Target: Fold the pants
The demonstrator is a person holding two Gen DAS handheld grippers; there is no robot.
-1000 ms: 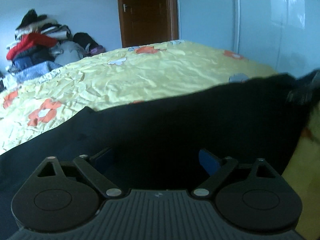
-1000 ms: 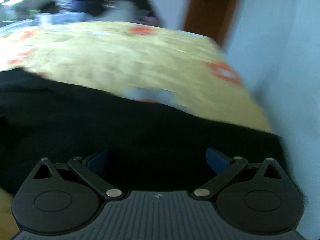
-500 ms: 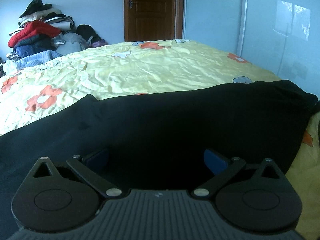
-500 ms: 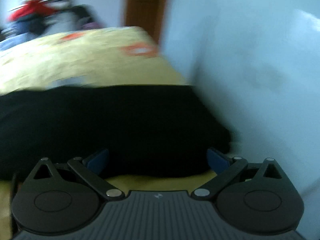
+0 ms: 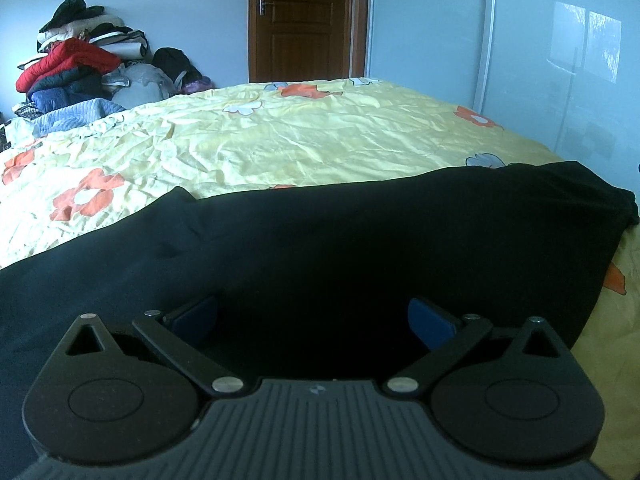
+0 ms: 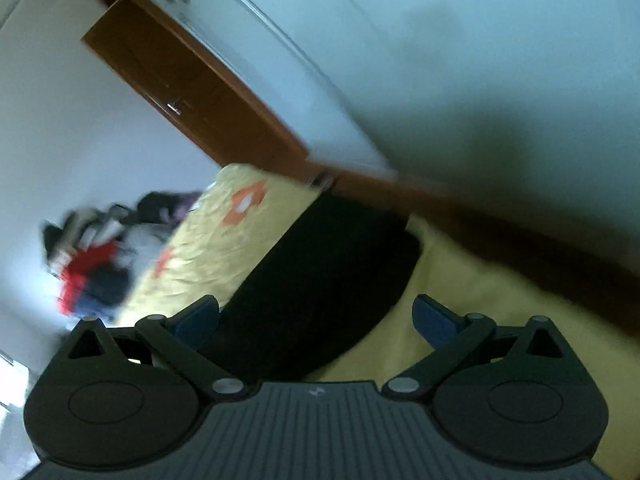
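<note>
Black pants lie spread flat across the near part of a yellow flowered bed. My left gripper hovers open just over the dark cloth, nothing between its blue pads. In the tilted, blurred right wrist view, one end of the pants runs away from me along the bed. My right gripper stands open above that end, its blue pads wide apart and holding nothing.
A pile of clothes is heaped at the bed's far left corner. A brown door stands behind the bed. A pale glossy wardrobe runs along the bed's right edge, close to the pants' right end.
The right gripper has swung right and rolled, so its view is now tilted and looks along the pants' end. The left gripper has barely shifted. The pants' right end has settled flat.
</note>
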